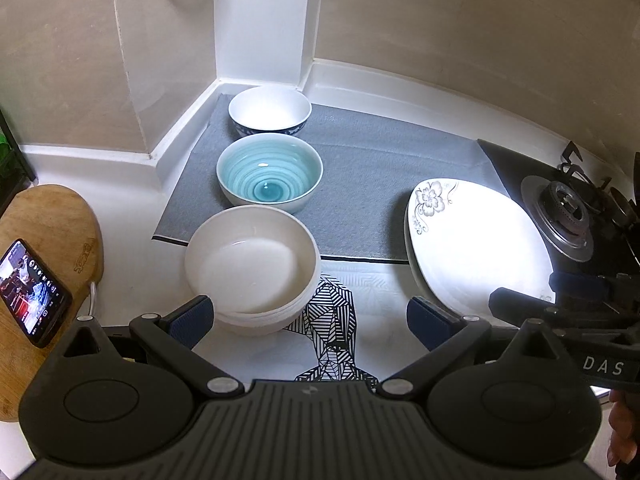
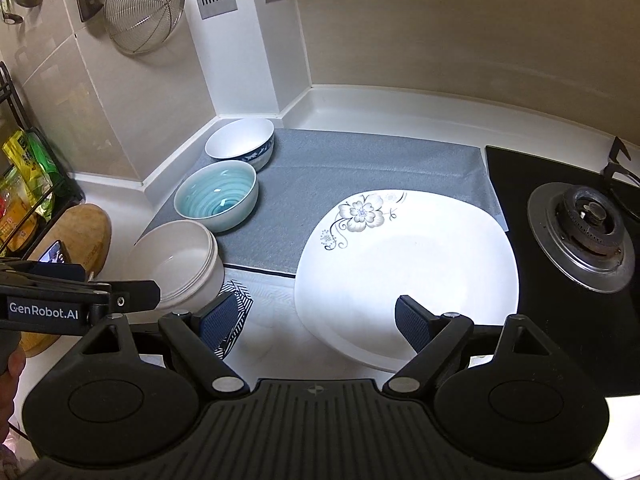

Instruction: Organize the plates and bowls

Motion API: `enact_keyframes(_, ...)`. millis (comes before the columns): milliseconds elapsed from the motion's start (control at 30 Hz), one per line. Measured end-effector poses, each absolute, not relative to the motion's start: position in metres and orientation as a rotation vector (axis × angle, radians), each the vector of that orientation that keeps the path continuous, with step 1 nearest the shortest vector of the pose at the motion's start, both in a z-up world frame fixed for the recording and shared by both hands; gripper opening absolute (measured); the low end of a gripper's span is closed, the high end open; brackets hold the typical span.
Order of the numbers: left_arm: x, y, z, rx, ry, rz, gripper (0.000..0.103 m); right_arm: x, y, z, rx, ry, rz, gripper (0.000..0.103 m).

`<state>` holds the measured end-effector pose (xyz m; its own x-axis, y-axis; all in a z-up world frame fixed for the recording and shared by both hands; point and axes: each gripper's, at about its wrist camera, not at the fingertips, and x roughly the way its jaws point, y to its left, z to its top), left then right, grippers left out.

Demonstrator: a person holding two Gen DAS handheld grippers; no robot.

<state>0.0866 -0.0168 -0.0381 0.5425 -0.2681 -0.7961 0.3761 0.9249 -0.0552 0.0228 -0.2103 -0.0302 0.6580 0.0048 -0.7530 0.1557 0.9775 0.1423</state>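
both grippers [image 1: 310, 318] [image 2: 316, 320] wide open, empty; hanging strainer [image 2: 144, 12] whole only in right view

White counter [image 2: 360, 108], grey mat [image 2: 360, 168], cutting board [image 1: 44, 224]

The right gripper [image 2: 316, 320] hangs open and empty above the near edge of a white flowered plate [image 2: 408, 264]. To the left, three bowls stand in a row: a cream bowl [image 2: 176, 260] nearest, a teal bowl [image 2: 216, 196] on the grey mat [image 2: 360, 168], a blue-rimmed bowl [image 2: 240, 142] behind.
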Motion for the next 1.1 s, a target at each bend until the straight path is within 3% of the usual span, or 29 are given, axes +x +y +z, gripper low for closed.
enact_keyframes(1100, 0.174, 0.065, -0.077, -0.028, 1.088, -0.022, 0.103, 0.139, -0.164, -0.069, 0.17, 0.974, 0.147, 0.087)
